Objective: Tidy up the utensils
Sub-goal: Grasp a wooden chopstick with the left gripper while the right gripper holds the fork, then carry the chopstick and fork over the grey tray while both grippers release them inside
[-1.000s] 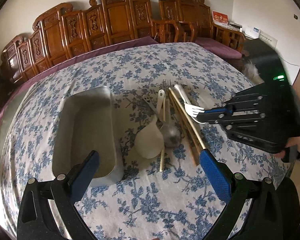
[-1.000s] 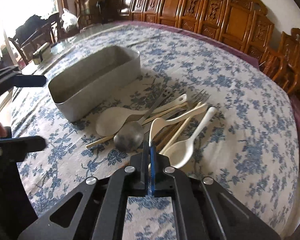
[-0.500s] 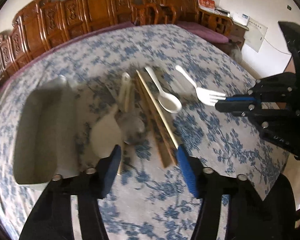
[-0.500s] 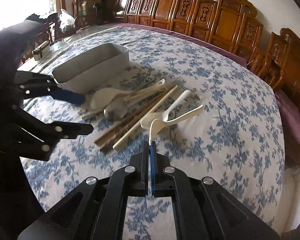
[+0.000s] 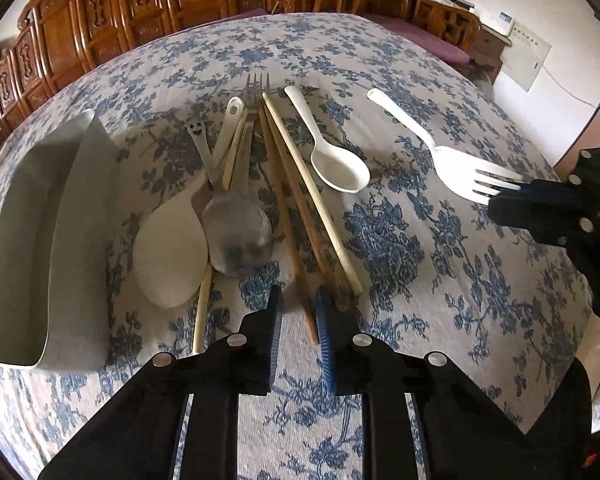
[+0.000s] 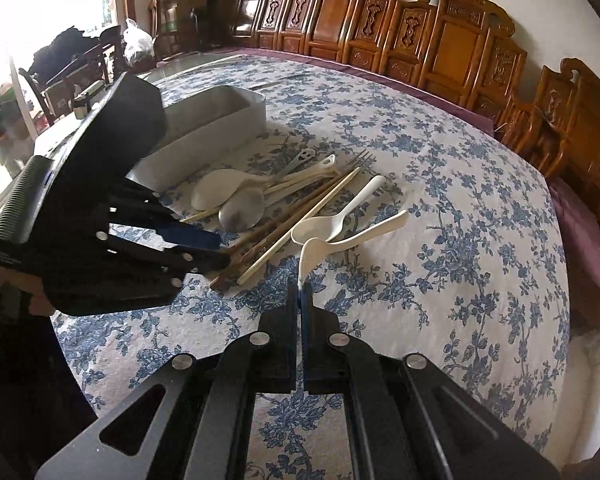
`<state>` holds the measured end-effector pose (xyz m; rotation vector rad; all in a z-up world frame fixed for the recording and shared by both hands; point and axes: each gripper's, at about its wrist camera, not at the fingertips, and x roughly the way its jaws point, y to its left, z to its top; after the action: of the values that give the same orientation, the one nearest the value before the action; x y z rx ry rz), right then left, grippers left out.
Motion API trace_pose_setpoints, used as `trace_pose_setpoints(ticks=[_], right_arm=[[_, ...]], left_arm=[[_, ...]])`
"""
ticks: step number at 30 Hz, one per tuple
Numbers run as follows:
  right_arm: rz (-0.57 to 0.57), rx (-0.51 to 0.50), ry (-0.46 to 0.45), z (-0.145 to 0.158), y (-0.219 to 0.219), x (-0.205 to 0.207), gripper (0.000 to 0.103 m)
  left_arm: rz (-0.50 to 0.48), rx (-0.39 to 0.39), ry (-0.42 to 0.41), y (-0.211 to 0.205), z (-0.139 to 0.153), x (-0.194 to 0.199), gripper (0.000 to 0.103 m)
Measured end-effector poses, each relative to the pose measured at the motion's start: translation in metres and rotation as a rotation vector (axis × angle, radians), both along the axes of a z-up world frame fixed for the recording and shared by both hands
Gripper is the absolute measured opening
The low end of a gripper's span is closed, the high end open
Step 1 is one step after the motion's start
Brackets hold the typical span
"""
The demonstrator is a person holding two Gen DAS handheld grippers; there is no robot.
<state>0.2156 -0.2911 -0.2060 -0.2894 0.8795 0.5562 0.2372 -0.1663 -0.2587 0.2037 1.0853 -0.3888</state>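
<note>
A pile of utensils lies on the floral cloth: a white rice paddle [image 5: 172,252], a metal spoon [image 5: 236,236], a metal fork [image 5: 256,84], a white spoon [image 5: 340,168], and brown chopsticks [image 5: 288,216] beside a cream one [image 5: 312,200]. My left gripper [image 5: 299,296] is low over the chopsticks' near ends. Its jaws are closing, with a brown chopstick tip between them, and a gap still shows on the left side. From the right wrist view, the left gripper [image 6: 222,251] reaches those same ends. My right gripper [image 6: 300,288] is shut on the tines of a white plastic fork [image 6: 340,240].
A grey metal tray [image 5: 60,240] stands left of the pile with nothing visible inside it. Carved wooden chairs [image 6: 440,40] line the table's far edge. A person's hand holds each gripper at the frame edges. Bare cloth spreads right of the pile.
My left gripper came down and forward onto the chopsticks' near ends, and its jaws narrowed from wide apart. The right gripper carried the white fork rightward out of the pile.
</note>
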Motion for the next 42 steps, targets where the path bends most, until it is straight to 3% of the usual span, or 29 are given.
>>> trace_pose_setpoints(ticks=[4, 5, 7, 13, 22, 32, 42], right_arm=[[-0.004, -0.002, 0.001, 0.002, 0.000, -0.002, 0.002], [-0.006, -0.002, 0.002, 0.002, 0.000, -0.002, 0.002], [-0.008, -0.004, 0.002, 0.002, 0.000, -0.004, 0.002], [-0.002, -0.011, -0.006, 0.005, 0.002, -0.009, 0.002], [0.015, 0.006, -0.037, 0.024, 0.018, -0.010, 0.002], [0.070, 0.036, -0.078, 0.051, 0.062, -0.006, 0.002], [0.133, 0.063, -0.084, 0.059, 0.114, 0.000, 0.002]], left_arm=[[0.002, 0.027, -0.006, -0.006, 0.000, 0.006, 0.016], [0.005, 0.033, -0.009, -0.007, 0.000, 0.007, 0.007], [0.025, 0.046, -0.016, -0.006, 0.000, 0.008, 0.005], [0.047, 0.020, -0.045, 0.008, 0.013, 0.001, 0.004], [0.074, -0.023, -0.113, 0.037, 0.054, -0.009, 0.004], [0.127, -0.024, -0.178, 0.097, 0.099, -0.012, 0.004], [0.167, 0.022, -0.132, 0.147, 0.091, -0.004, 0.004]])
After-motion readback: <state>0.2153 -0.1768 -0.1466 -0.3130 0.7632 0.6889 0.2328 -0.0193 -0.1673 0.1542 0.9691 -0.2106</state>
